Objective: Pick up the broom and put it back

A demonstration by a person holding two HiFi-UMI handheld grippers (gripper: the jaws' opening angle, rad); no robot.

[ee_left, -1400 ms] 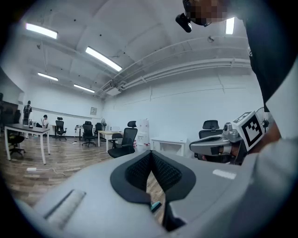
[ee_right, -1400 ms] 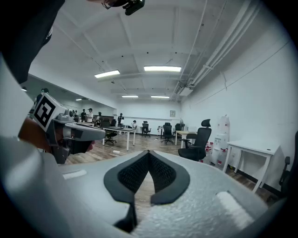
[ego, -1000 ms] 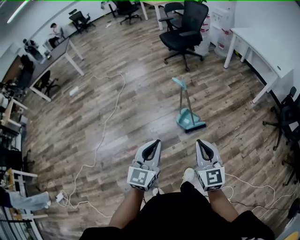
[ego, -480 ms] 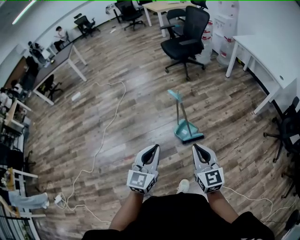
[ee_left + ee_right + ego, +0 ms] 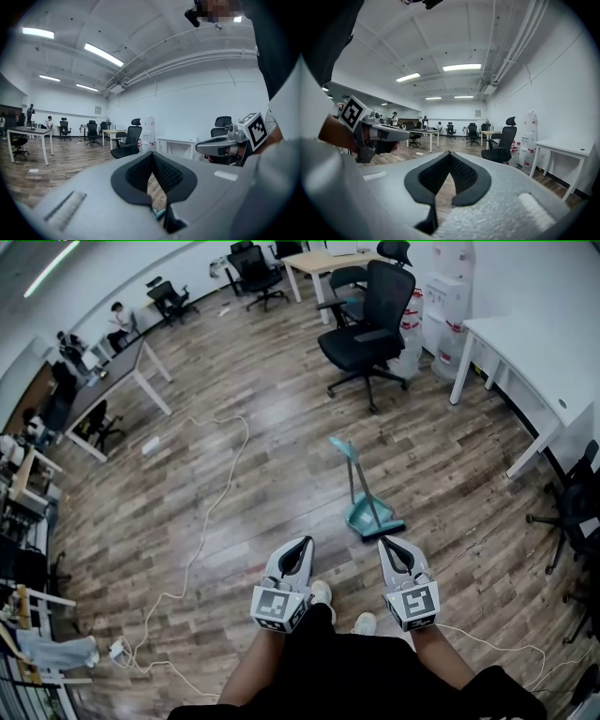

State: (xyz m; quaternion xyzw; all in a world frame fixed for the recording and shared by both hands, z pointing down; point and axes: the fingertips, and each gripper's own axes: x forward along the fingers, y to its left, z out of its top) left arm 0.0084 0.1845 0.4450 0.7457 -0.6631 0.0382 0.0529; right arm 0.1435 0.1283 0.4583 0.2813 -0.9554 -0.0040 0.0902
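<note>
Two grippers are being held side by side low in the head view, above the person's dark clothing and white shoes (image 5: 322, 593). The left gripper (image 5: 304, 545) is being shown with its jaws pressed together at the tips. In the left gripper view the black pads (image 5: 164, 172) are meeting at a point with nothing pinched between them. Only wood floor (image 5: 253, 474) and a sliver of teal are being seen through the gap below them. The right gripper (image 5: 384, 544) is likewise being held closed. In the right gripper view its tips (image 5: 450, 153) are touching and nothing is being gripped.

The teal broom (image 5: 357, 486) is being left untouched. It is standing upright on the floor together with a teal dustpan (image 5: 370, 517), just above the two grippers, right of the centre of the frame, and apart from both. A black office chair (image 5: 370, 320) is being seen further up the frame, well apart from the broom. A white table (image 5: 525, 338) is lying along the right edge. A pale cable (image 5: 202, 521) is trailing across the floor on the left. A grey desk (image 5: 112, 362) is standing at the upper left.
</note>
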